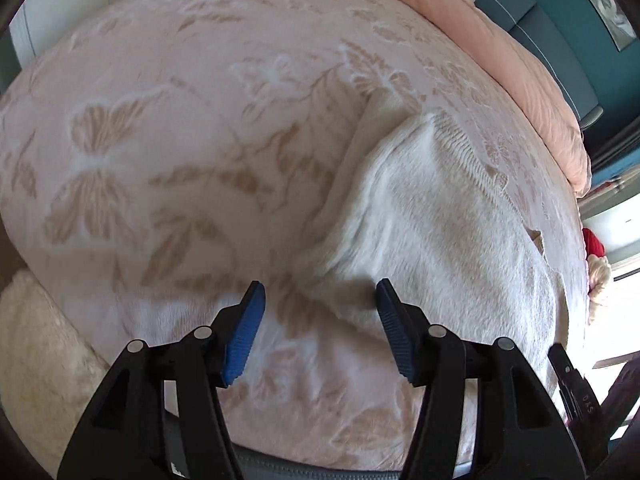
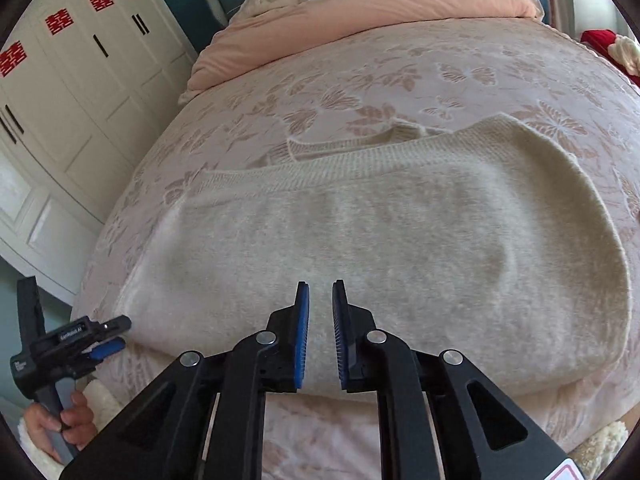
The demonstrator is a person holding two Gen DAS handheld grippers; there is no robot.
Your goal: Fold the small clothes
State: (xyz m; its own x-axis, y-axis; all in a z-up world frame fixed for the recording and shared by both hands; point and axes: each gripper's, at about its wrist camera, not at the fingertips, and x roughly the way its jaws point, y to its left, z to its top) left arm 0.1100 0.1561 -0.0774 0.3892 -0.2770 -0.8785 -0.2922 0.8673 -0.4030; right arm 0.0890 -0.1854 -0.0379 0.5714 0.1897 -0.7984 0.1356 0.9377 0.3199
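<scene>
A cream knit sweater [image 2: 380, 248] lies flat across the bed, its ribbed hem toward the far side and a sleeve folded behind it. In the right wrist view my right gripper [image 2: 321, 283] hovers over the sweater's near edge. Only a narrow gap separates its blue pads, with nothing between them. My left gripper [image 1: 319, 284] is open above the bedspread, just left of the sweater's [image 1: 432, 216] rumpled left end, and holds nothing. The right wrist view also shows the left gripper [image 2: 118, 336] at the sweater's left corner, held by a hand [image 2: 52, 420].
The bed has a pink bedspread [image 1: 160, 140] patterned with butterflies and leaves. A peach duvet [image 2: 360, 4] is bunched along the headboard side. White wardrobe doors [image 2: 80, 100] stand to the left. Fluffy cream fabric [image 1: 36, 360] lies by the bed's near edge.
</scene>
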